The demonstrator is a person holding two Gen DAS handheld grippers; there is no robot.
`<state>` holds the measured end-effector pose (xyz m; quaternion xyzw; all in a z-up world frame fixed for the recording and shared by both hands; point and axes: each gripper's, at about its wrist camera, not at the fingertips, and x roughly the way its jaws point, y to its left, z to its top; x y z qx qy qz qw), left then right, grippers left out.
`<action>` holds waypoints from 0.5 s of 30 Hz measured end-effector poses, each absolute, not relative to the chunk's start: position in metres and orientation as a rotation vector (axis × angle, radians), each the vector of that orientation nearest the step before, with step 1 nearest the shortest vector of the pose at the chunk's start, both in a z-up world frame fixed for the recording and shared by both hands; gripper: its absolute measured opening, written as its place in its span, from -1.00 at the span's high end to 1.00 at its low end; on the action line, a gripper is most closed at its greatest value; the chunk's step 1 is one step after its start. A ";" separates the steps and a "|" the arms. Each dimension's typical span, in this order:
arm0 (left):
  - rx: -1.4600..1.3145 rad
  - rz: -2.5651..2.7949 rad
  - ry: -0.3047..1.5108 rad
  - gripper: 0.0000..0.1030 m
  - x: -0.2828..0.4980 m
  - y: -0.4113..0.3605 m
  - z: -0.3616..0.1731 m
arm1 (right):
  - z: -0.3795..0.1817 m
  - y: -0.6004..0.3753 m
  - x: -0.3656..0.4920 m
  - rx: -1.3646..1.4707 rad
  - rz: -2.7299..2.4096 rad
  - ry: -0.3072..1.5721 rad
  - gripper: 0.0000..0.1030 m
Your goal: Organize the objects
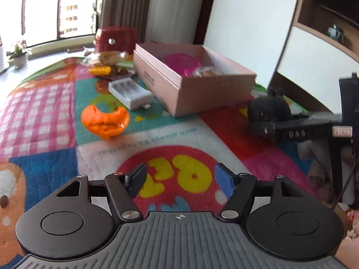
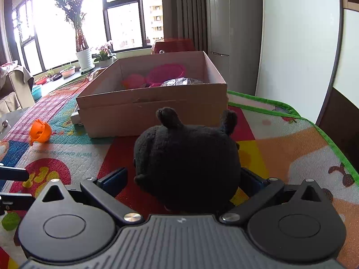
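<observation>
Between wide jaws, fuzzy round-eared plush toy (image 2: 187, 163)

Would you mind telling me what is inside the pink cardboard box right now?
Inside the pink cardboard box lie a magenta round container, a clear-wrapped packet and something orange-pink. The near wall hides the box floor, so anything lower cannot be seen.

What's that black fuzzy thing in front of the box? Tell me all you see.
The black plush toy looks soft and furry, rounded, with two small ears on top. It sits upright on the colourful mat, near the cardboard box. The right gripper has its open jaws either side of it.
</observation>
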<state>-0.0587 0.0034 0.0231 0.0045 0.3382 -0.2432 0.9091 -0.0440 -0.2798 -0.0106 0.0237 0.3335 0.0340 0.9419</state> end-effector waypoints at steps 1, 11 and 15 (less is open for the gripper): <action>0.008 -0.453 0.655 -0.41 -0.058 0.008 0.028 | -0.011 -0.280 -0.044 0.050 0.070 0.683 -1.00; -0.162 -0.197 0.632 -0.41 -0.003 0.058 0.025 | -0.013 -0.282 -0.041 0.064 0.085 0.705 -1.00; -0.273 -0.202 0.645 -0.38 0.013 0.074 0.019 | -0.013 -0.282 -0.039 0.066 0.083 0.714 -1.00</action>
